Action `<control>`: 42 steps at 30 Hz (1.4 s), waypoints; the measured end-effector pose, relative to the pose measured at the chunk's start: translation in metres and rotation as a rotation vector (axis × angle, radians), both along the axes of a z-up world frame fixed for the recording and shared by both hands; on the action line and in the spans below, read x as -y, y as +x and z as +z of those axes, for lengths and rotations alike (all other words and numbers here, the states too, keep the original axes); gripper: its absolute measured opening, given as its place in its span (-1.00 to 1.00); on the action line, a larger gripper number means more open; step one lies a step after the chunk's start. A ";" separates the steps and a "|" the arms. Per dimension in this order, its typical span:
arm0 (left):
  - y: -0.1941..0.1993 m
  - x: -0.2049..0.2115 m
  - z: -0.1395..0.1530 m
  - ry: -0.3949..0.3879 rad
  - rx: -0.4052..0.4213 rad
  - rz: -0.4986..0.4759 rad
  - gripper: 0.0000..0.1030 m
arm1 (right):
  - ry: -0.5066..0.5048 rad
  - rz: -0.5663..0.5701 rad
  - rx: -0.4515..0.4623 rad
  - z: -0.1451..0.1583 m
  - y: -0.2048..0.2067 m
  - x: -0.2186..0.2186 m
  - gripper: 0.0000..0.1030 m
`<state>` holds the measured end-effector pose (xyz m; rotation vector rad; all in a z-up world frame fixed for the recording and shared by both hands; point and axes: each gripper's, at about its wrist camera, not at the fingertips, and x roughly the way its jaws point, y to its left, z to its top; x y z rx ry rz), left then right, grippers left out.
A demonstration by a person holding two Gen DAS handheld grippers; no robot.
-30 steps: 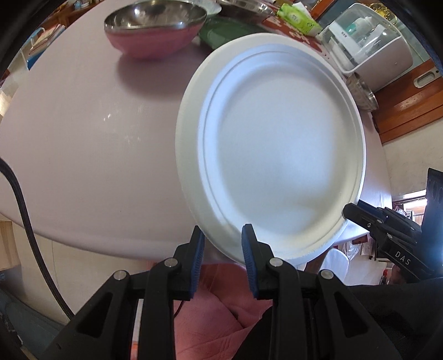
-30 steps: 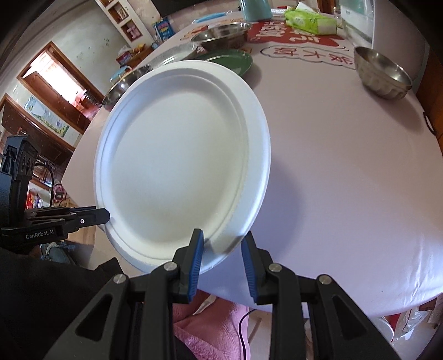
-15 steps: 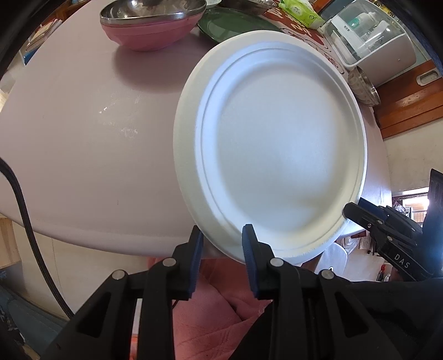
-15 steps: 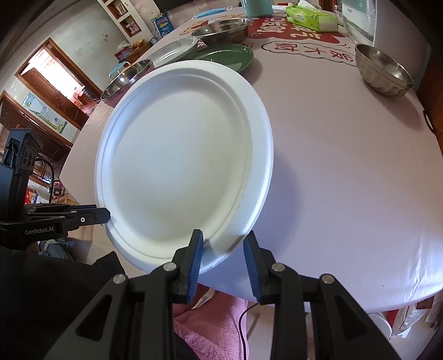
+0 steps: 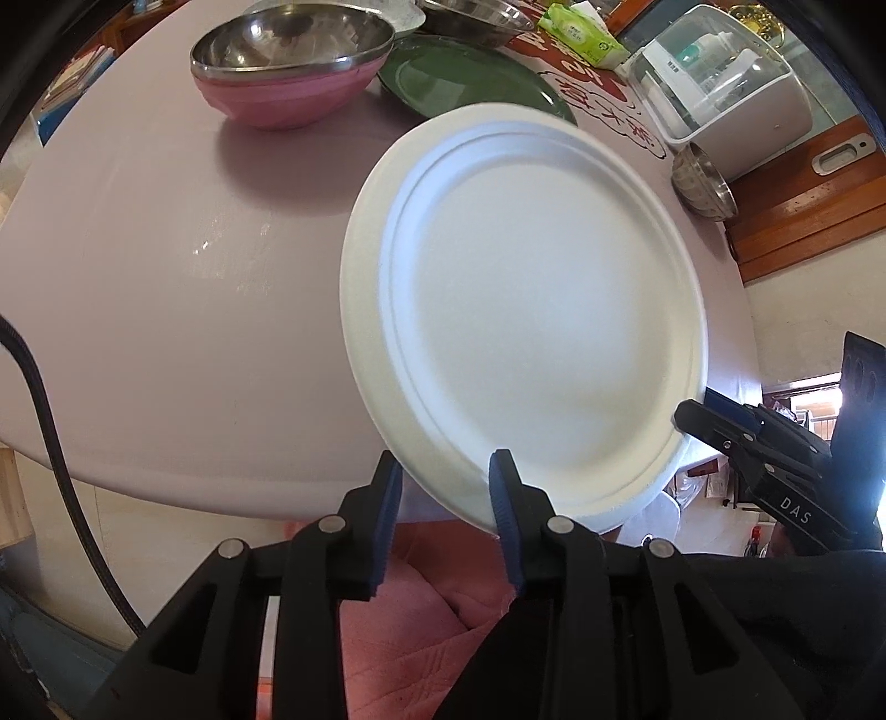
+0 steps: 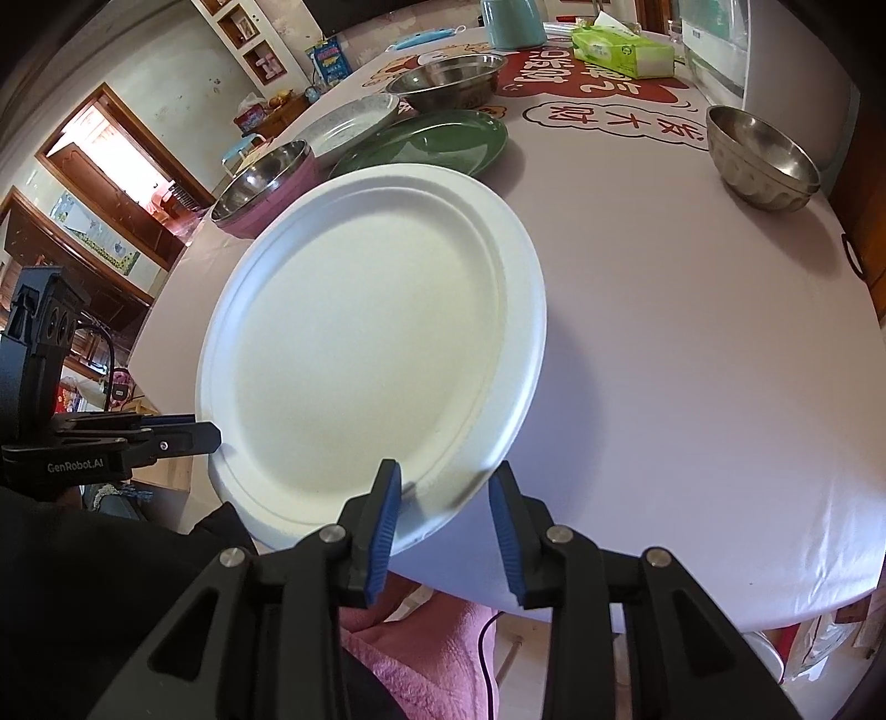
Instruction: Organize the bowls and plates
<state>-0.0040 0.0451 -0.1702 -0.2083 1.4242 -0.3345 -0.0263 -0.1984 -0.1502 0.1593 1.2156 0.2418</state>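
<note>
A white paper plate (image 5: 531, 310) is held tilted above the near edge of the round table; it also shows in the right wrist view (image 6: 365, 343). My left gripper (image 5: 443, 487) is shut on its near rim, and it shows at the left of the right wrist view (image 6: 183, 435). My right gripper (image 6: 443, 498) is shut on the opposite rim, and it shows at the right of the left wrist view (image 5: 714, 421). A green plate (image 6: 432, 144), a pink bowl with a steel bowl in it (image 5: 293, 61), a grey plate (image 6: 349, 127) and steel bowls (image 6: 764, 155) sit on the table.
The table has a pale pink cloth (image 6: 692, 360) with red print at the far side. A tissue pack (image 6: 620, 52), a teal jug (image 6: 512, 22) and a white appliance (image 5: 725, 83) stand at the back. A black cable (image 5: 50, 443) hangs at left.
The plate has lifted and tilted up with both grippers, and more of the green plate and the far table now shows behind it. Both grips are unchanged.
</note>
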 end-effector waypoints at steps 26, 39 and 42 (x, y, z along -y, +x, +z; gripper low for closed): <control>0.028 -0.019 0.054 0.024 0.103 0.054 0.10 | 0.035 -0.089 0.125 0.038 0.024 0.023 -0.11; 0.061 -0.044 0.094 0.023 0.174 0.137 0.20 | 0.059 -0.127 0.190 0.061 0.046 0.022 -0.10; 0.069 -0.056 0.103 0.036 0.192 0.139 0.23 | 0.067 -0.149 0.212 0.068 0.053 0.017 -0.10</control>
